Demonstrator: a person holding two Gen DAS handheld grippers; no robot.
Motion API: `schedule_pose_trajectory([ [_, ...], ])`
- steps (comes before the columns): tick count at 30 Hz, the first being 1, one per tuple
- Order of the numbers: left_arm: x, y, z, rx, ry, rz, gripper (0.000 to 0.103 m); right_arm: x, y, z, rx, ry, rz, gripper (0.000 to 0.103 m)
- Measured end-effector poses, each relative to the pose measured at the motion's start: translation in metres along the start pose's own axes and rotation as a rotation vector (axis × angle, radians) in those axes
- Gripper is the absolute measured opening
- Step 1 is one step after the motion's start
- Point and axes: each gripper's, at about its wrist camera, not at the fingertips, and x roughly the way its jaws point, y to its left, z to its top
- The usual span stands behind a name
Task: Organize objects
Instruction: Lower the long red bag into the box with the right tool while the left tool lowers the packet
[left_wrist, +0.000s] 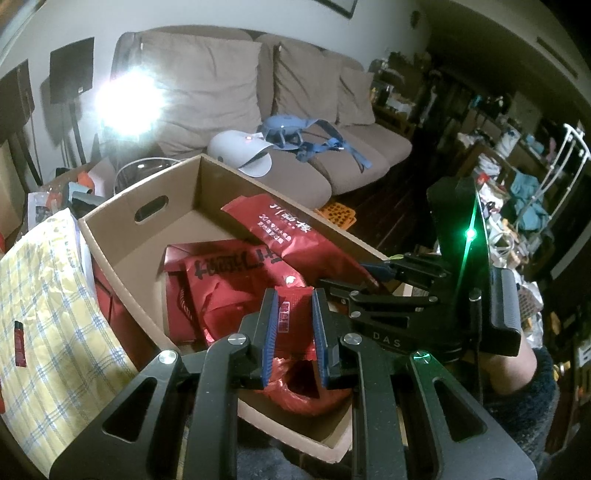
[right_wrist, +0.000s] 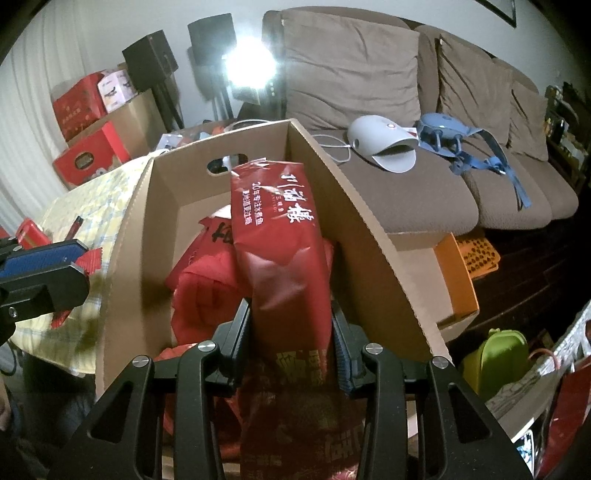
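An open cardboard box (left_wrist: 140, 192) (right_wrist: 369, 236) holds several red bags and a red paper carrier bag (left_wrist: 207, 273). My left gripper (left_wrist: 294, 301) is shut on a small red packet (left_wrist: 293, 317), held above the box's near end. My right gripper (right_wrist: 290, 310) is shut on a long red bag with white lettering (right_wrist: 280, 236). That bag slants up along the box's right wall and also shows in the left wrist view as the long red bag (left_wrist: 288, 229). The left gripper (right_wrist: 75, 258) appears at the left edge of the right wrist view, with the small packet (right_wrist: 90, 258) poking out.
A yellow checked cloth (left_wrist: 48, 302) lies left of the box. Behind it is a brown sofa (right_wrist: 406, 192) bearing a white domed device (right_wrist: 376, 140) and a blue strapped item (right_wrist: 454, 136). An orange crate (right_wrist: 476, 254), a green item (right_wrist: 495, 354) and red boxes (right_wrist: 85, 147) crowd the surroundings.
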Motion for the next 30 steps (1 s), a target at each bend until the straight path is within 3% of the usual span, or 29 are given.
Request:
schedule_pose_trajectory([
  [30, 0.014, -0.006, -0.004, 0.019, 0.041, -0.007, 0.017, 0.009, 0.0, -0.005, -0.011, 0.053, -0.005, 0.04],
])
